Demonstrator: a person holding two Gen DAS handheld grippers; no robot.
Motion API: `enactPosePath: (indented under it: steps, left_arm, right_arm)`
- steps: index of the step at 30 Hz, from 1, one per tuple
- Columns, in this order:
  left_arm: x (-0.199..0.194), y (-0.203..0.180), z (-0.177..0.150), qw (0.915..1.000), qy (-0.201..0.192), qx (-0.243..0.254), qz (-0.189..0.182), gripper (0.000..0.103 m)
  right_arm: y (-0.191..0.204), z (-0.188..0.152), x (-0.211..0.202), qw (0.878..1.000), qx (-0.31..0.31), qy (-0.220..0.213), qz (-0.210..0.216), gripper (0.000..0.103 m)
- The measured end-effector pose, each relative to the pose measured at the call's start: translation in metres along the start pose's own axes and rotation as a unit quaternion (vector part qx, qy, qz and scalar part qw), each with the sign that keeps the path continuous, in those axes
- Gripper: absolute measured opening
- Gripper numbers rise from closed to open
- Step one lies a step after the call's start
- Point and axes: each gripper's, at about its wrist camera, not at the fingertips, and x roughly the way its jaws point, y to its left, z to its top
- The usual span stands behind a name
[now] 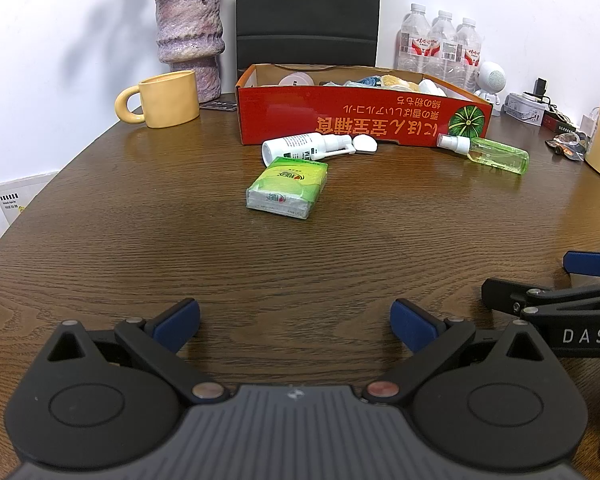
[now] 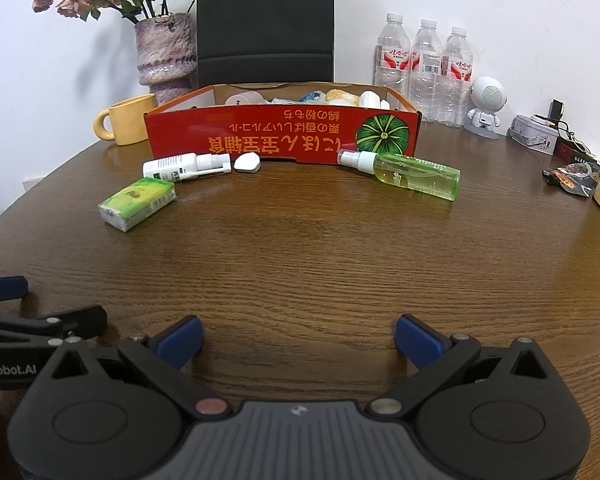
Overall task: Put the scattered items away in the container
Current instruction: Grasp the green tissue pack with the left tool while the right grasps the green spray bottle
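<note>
Both grippers, left [image 1: 295, 326] and right [image 2: 299, 340], hover spread wide and empty over the table [image 2: 300, 264]. Tissue pack [image 1: 287, 189], white spray [image 1: 306, 147], cap [image 1: 365, 144] and green bottle [image 1: 486, 153] lie just before the red box [image 1: 360, 116].

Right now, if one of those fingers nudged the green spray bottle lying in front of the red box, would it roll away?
Probably. The green spray bottle lies on its side on the smooth wooden table, and its body looks round, so a sideways push would likely roll it. It looks like clear, glossy plastic, so likely stiff but slippery. The liquid inside adds some weight.
</note>
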Motion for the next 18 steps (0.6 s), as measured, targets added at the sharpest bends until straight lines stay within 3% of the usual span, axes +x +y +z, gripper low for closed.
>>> enactPosePath:
  steps: [8, 11, 15, 18]
  left_arm:
    - [0.000, 0.000, 0.001, 1.0000, -0.001, -0.001, -0.002, 0.103]
    - [0.010, 0.000, 0.014, 0.9995, 0.002, 0.014, -0.029, 0.103]
    - [0.033, 0.006, 0.046, 0.9974, 0.009, 0.013, -0.070, 0.103]
    - [0.051, 0.013, 0.061, 0.9966, 0.013, -0.002, -0.082, 0.103]
  right_arm:
    - [0.000, 0.000, 0.001, 1.000, 0.000, 0.000, -0.002, 0.103]
    - [-0.004, 0.005, 0.005, 1.000, -0.006, 0.001, 0.008, 0.103]
    - [-0.033, 0.039, 0.027, 0.998, -0.043, 0.022, 0.040, 0.096]
    - [-0.074, 0.079, 0.046, 0.999, -0.044, -0.031, 0.007, 0.098]
